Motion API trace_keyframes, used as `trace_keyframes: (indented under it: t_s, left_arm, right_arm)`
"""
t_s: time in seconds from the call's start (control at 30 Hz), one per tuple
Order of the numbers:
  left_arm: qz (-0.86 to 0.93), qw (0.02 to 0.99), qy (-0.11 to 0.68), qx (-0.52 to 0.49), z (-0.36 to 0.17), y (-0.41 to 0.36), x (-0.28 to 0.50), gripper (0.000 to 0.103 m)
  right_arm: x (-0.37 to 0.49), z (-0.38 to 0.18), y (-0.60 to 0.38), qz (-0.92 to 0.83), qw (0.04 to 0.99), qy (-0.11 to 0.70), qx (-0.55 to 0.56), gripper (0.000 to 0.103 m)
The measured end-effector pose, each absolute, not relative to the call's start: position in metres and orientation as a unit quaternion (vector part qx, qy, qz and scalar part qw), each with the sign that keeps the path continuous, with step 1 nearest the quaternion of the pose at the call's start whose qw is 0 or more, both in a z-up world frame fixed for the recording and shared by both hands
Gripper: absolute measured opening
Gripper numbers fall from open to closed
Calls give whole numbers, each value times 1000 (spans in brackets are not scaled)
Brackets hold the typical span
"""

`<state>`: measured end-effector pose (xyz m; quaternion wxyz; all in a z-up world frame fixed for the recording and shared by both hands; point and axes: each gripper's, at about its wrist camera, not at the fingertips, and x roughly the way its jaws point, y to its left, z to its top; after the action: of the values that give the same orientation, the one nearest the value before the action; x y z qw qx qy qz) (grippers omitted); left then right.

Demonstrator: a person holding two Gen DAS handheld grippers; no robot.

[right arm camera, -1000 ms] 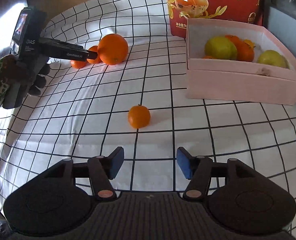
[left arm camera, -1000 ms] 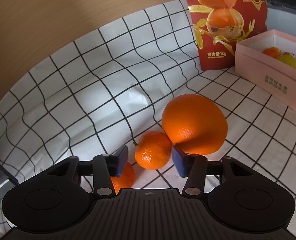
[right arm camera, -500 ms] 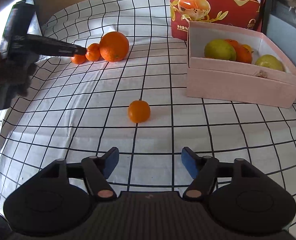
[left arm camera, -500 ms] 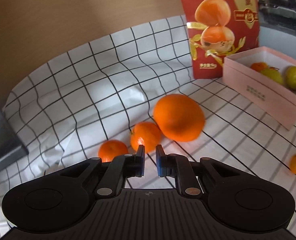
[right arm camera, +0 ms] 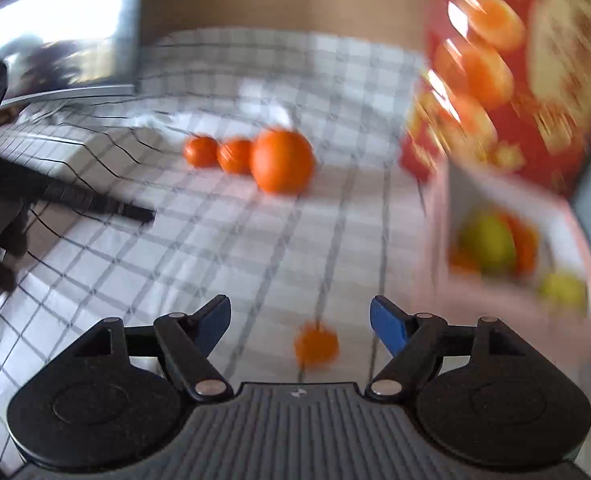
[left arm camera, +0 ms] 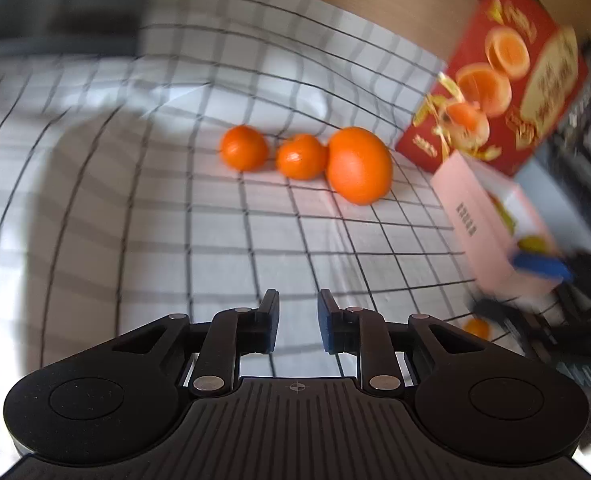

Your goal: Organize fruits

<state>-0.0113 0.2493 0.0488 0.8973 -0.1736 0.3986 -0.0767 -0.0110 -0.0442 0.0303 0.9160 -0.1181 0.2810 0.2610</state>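
Waiting loose are four oranges [left arm camera: 358, 165] outside the half-filled pink box [right arm camera: 507, 280], left gripper [left arm camera: 298, 322] pressed together empty, right gripper [right arm camera: 300, 317] spread.

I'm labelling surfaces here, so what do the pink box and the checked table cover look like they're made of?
Pink box: probably matte cardboard, judging by its thin flat walls, straight folded edges and print on the side. Checked table cover: looks like thin paper or soft cloth, since it creases and curves up at the back; blur leaves it open.
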Motion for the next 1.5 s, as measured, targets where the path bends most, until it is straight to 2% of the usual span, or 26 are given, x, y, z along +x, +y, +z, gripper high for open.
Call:
trace_keyframes:
  t_s: [0.17,0.4,0.57,0.6,0.67,0.77,1.0,1.37,1.43,1.5]
  left_arm:
    - [-55,894,384,-222,44,269,-50,24]
    - [-31,894,368,-255,45,286,-84,24]
    - [-20,894,361,-266,45,295,-88,24]
    - [-20,894,360,-267,44,295,-86,24]
    - [-24,895,355,-269,43,294,-84,24]
    - [-30,894,352,-277,41,292,-80,24]
    - [-55,893,365,-258,34,268,-62,24]
    - [-83,901,371,-207,44,196,-34,24]
    - [-80,903,373,-196,49,183,-32,24]
    - [-65,908,377,-171,56,171,-31,24]
  right_arm:
    - [38,58,25,300,904,234,-194,76]
    - [93,30,118,274,879,211,-328,56]
    - [106,11,140,251,865,208,-382,56]
    - [105,8,143,247,860,205,-396,54]
    - [104,3,146,242,851,204,-419,45]
    - [98,10,140,246,859,209,-398,43]
    - [39,38,68,307,879,262,-254,43]
    - [4,5,-25,319,881,311,-155,44]
    - [-1,5,-38,330,880,312,-137,50]
    - [-9,8,-54,338,885,292,-132,68]
